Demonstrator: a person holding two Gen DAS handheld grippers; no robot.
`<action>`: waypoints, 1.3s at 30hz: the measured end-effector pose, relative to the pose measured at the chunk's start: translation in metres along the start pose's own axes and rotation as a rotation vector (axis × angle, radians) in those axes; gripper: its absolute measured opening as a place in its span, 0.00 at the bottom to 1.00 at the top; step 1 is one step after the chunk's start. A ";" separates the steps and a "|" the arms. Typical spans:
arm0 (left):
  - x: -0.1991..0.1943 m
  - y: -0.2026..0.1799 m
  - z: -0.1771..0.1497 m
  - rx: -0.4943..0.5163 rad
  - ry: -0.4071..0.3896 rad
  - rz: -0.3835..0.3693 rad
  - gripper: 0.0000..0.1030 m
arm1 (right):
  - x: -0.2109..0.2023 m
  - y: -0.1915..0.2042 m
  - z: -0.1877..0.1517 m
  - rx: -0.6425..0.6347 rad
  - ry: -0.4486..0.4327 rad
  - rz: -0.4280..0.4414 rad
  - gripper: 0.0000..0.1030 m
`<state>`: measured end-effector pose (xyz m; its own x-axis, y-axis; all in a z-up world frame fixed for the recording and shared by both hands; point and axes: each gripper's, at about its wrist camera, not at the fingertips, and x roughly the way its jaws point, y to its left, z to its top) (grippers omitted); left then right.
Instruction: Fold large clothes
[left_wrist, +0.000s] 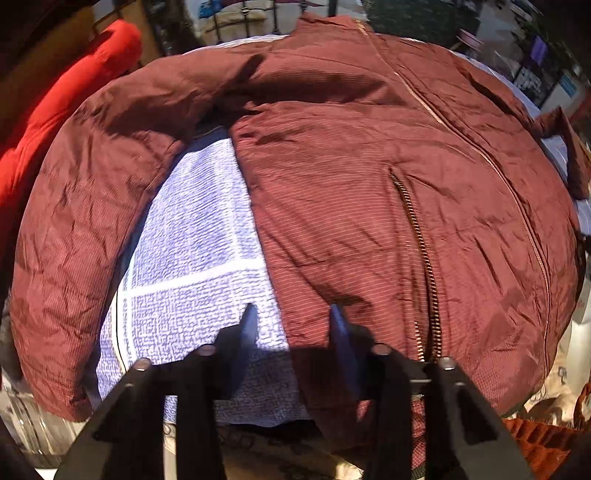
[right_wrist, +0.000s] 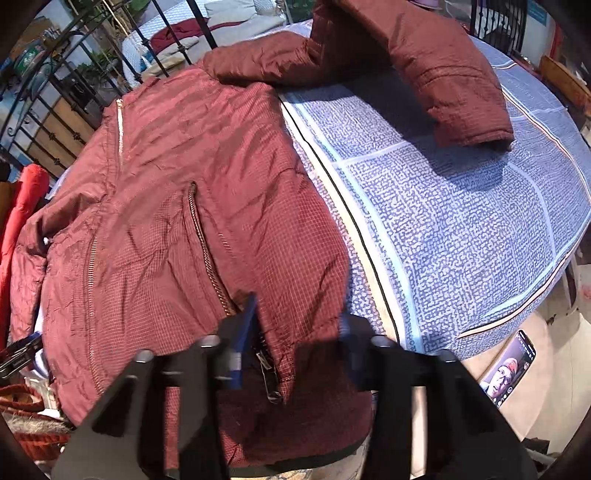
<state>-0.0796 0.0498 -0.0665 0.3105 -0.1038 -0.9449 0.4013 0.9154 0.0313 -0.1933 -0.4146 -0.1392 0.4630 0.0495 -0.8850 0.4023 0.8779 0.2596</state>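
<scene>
Left gripper (left_wrist: 291, 321) hangs with its jaws spread and nothing between them, poised over the jacket's (left_wrist: 369, 206) lower left edge where maroon cloth meets the blue patterned bedspread (left_wrist: 192, 236). The jacket lies face up and zipped on the bed, its long axis running from the hem at 6 o'clock up to the collar at 12 o'clock in the left wrist view. Its left sleeve (left_wrist: 74, 229) curves away at 9 o'clock, with a wedge of bedspread showing between sleeve and body.

Right gripper (right_wrist: 297, 321) is likewise spread, empty as far as I can tell, and sits over the hem corner on the jacket's other side; the pocket zipper (right_wrist: 207, 251) runs up from just beside its left finger toward 11 o'clock. The right sleeve (right_wrist: 424, 66) lies well apart at 1 o'clock, flung out across the bedspread.

Judging from this, each gripper is nearer its own side of the hem, so a fold would likely start with the sleeves, the left one being closer to its gripper.

Beyond the bed, a red garment (left_wrist: 74, 88) lies at 10 o'clock and a phone (right_wrist: 511, 369) at 4 o'clock.
</scene>
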 end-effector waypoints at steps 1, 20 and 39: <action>0.000 -0.003 0.002 0.014 0.000 0.012 0.16 | -0.003 0.000 0.000 -0.004 -0.005 0.006 0.28; -0.020 -0.049 0.042 0.044 -0.140 0.188 0.85 | -0.032 -0.116 0.042 0.685 -0.285 0.198 0.78; -0.015 -0.051 0.033 0.087 -0.108 0.198 0.85 | -0.121 -0.135 0.130 0.282 -0.488 -0.298 0.14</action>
<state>-0.0761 -0.0078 -0.0428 0.4790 0.0291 -0.8773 0.3947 0.8856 0.2449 -0.2012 -0.6013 -0.0165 0.5792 -0.4584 -0.6740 0.7310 0.6581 0.1806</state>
